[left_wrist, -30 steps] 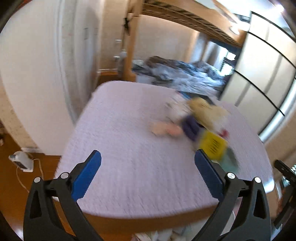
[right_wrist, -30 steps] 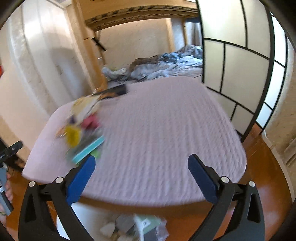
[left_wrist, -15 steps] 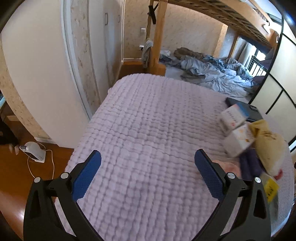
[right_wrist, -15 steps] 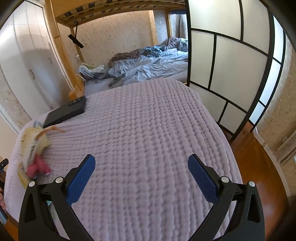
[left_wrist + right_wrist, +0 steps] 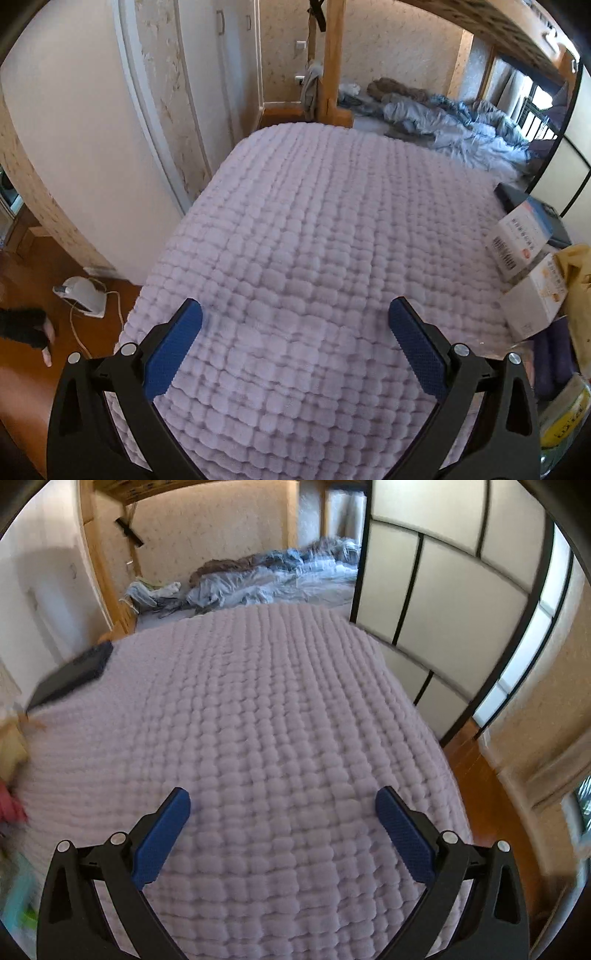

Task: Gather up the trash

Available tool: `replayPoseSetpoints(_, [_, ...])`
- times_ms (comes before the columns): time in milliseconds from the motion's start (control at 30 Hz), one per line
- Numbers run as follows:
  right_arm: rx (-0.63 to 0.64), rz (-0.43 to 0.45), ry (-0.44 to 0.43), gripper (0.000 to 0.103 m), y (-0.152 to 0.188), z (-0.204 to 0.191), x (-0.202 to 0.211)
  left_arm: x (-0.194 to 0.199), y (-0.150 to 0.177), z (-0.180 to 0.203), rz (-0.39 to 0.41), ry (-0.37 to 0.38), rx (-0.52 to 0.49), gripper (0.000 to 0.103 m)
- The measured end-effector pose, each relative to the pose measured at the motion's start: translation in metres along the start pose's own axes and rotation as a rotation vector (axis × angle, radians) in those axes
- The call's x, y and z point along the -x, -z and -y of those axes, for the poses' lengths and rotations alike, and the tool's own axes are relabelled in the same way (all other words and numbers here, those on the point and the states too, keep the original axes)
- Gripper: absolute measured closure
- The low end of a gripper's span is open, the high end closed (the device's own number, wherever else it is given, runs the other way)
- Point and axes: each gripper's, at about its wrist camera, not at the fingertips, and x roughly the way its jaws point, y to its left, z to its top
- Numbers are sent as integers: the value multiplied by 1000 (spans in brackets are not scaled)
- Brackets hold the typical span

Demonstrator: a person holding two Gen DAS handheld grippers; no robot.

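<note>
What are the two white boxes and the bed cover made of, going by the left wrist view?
Two white boxes: likely thin printed cardboard, smooth matte; crisp folded edges, with a barcode on the farther one. Bed cover: soft textile, probably plush or knitted, matte lilac; its surface is a grid of small puffy bumps. Fibre type cannot be told.

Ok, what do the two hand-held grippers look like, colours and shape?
Both match: the left hand-held gripper and right hand-held gripper have black angular frames with triangular cut-outs, silver pivot bolts, and two fingers faced with textured blue pads. No cables or markings are visible.
</note>
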Motion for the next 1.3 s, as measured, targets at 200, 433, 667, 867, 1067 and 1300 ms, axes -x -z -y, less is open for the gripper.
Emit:
replayPoseSetpoints(200, [-3,-2,5,4,2,1,2,0,-1,1,-3,-4,1,1])
replayPoseSetpoints(433, [-9,-1,9,4,3,2,5,0,-1,0,-4,-5,0,1])
replayPoseSetpoints(667, [-13,-2,11,4,1,3,3,0,-1,0,-4,-3,-1,1])
replayPoseSetpoints(867, [-13,-2,10,4,1,3,3,0,0,0,-4,-4,-1,1])
replayPoseSetpoints(1067, [-13,-2,11,4,1,3,3,0,-1,0,-4,-3,0,1])
replayPoseSetpoints(1300, [-13,-2,11,4,2,4,3,-1,-1,1,-4,-3,0,1])
